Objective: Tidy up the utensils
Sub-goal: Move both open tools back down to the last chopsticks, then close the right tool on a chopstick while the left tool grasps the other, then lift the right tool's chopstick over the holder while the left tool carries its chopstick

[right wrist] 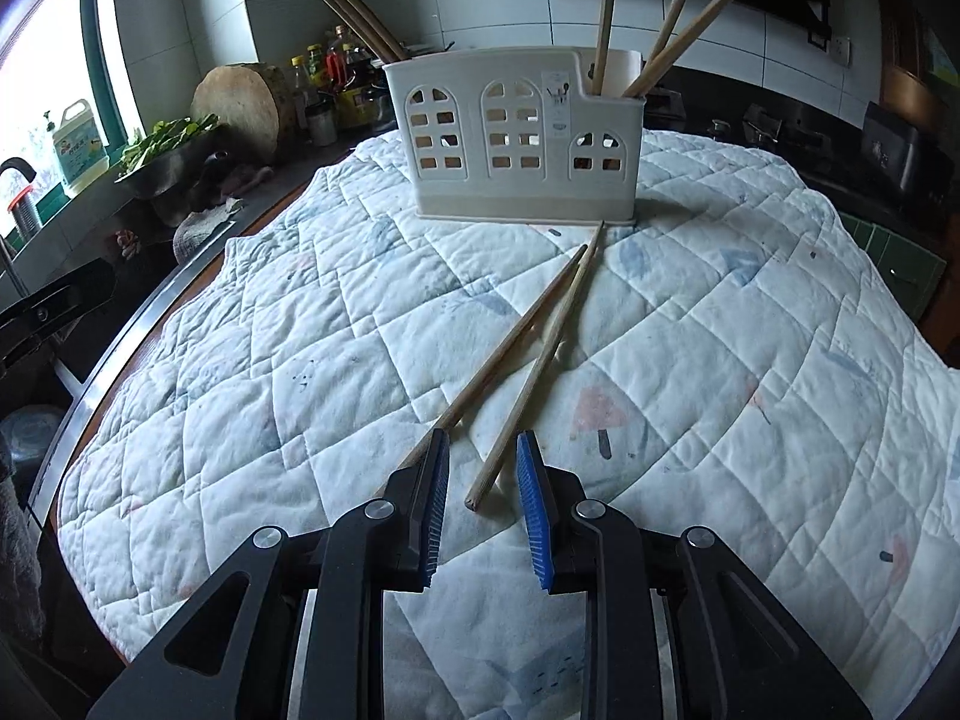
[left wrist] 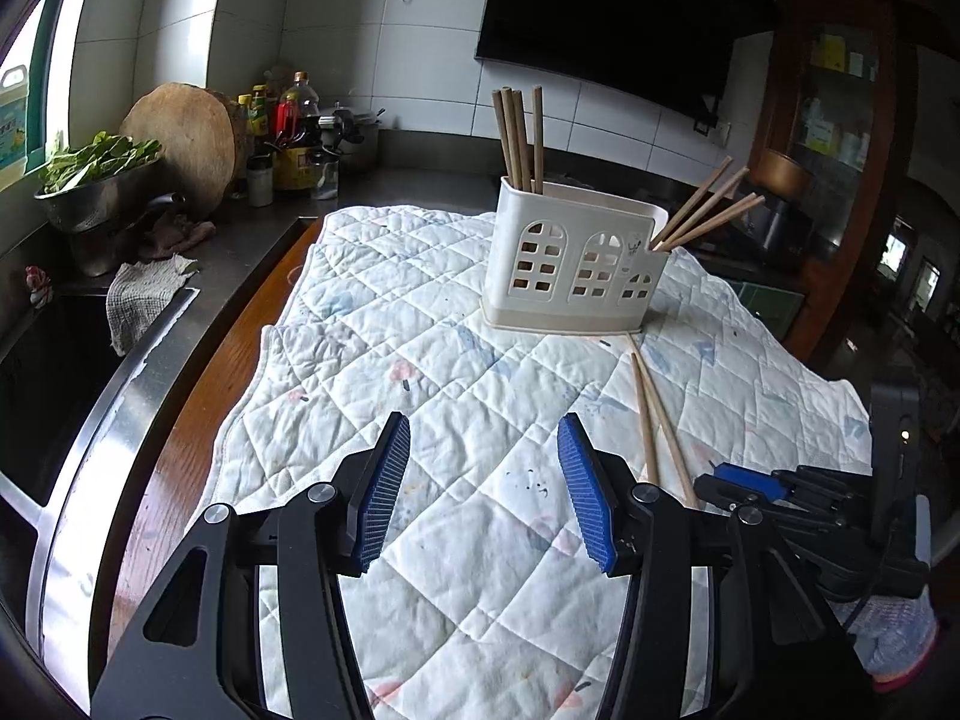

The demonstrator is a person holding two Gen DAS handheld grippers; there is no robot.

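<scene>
A white plastic utensil holder [left wrist: 573,261] [right wrist: 516,141] stands on a quilted cloth [left wrist: 420,360] [right wrist: 720,360], with several wooden chopsticks upright in its left and right compartments [left wrist: 519,135] [right wrist: 678,30]. Two loose chopsticks [right wrist: 528,354] [left wrist: 651,414] lie crossed on the cloth in front of the holder. My right gripper [right wrist: 483,462] is open and low over the cloth, with the near end of one chopstick between its blue pads and the other against the left pad. My left gripper [left wrist: 483,444] is open and empty, left of the loose chopsticks.
A sink [left wrist: 54,372] lies left of the cloth, with a rag [left wrist: 141,300] on its edge. Behind it are a bowl of greens [left wrist: 96,180], a round wooden board [left wrist: 183,135] and bottles [left wrist: 288,132]. A stove area [right wrist: 870,168] is at the right.
</scene>
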